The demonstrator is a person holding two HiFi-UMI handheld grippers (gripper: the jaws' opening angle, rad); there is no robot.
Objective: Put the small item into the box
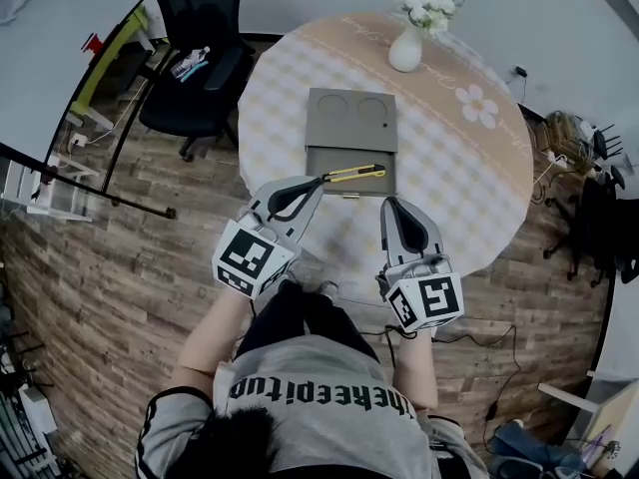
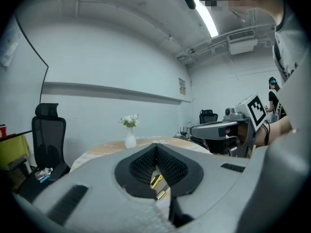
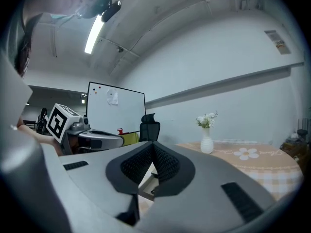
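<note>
utility knife [image 1: 354,174] gripped over open grey box [image 1: 344,156]

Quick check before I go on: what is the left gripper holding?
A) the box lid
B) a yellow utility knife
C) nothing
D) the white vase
B: the left gripper is shut on the yellow utility knife, which sticks out over the front part of the open box.
</note>
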